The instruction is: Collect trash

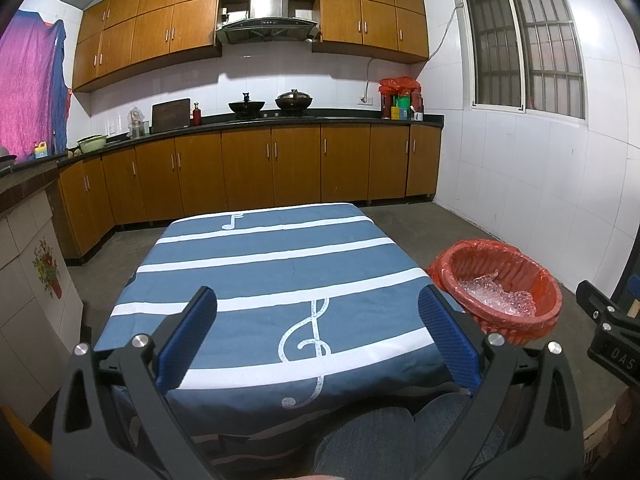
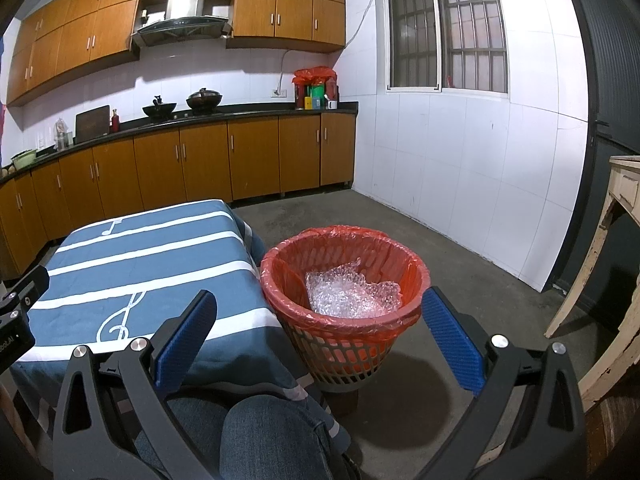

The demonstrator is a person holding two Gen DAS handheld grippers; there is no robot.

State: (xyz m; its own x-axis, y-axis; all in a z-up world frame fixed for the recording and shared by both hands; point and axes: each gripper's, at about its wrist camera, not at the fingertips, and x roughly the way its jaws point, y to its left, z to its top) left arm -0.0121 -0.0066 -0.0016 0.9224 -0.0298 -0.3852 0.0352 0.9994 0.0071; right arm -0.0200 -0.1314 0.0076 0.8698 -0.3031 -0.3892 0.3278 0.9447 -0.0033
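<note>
Table under striped cloth

White letters "DAS" stand on the black body of the right claw, seen at the right edge of the left wrist view. In the right wrist view, the left claw at the left edge bears a partly cut-off white marking that reads like "ook.AI". The blue striped cloth carries printed signs only: a white treble clef and a small music note.
</note>
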